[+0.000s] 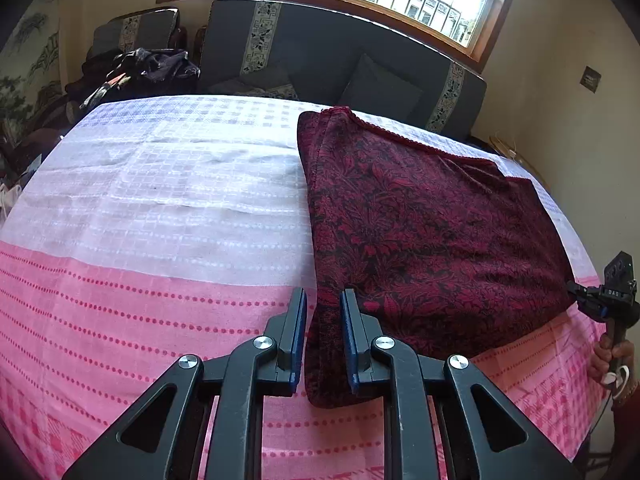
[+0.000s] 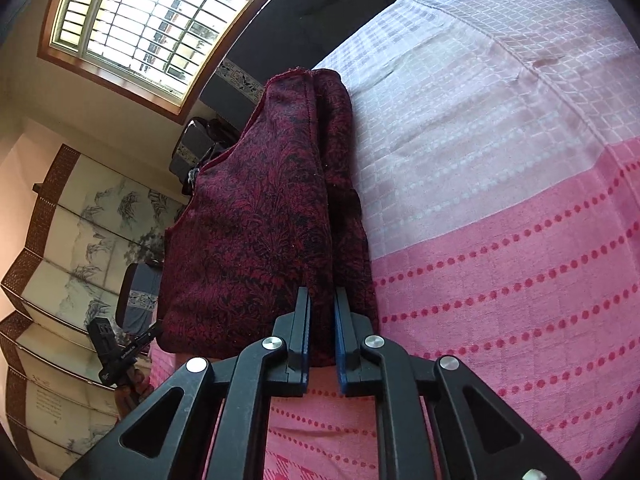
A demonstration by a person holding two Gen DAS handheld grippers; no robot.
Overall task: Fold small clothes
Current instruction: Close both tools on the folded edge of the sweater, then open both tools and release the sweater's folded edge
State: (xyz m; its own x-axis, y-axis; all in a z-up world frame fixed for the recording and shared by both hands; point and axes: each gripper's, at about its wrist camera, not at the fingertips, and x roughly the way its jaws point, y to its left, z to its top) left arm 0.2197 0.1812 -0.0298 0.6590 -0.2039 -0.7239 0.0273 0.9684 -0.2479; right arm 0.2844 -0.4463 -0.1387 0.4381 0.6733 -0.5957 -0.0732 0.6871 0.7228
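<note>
One dark-red floral garment (image 1: 420,232), lower right of frame, already doubled lengthwise on the pink-and-white bench cloth (image 1: 140,240); further folds remain. Left gripper (image 1: 323,336) and right gripper (image 2: 322,328) jaws each pinch a near corner.

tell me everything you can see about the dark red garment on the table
The dark red garment looks like a knit with a black leafy pattern and a scalloped red trim along its far edge. It is already folded over on itself, lying on the pink and white tablecloth toward its right side. Its near edge is lifted off the cloth: the left tool is shut on one near corner and the right tool on the other. Nothing else touches it.
</note>
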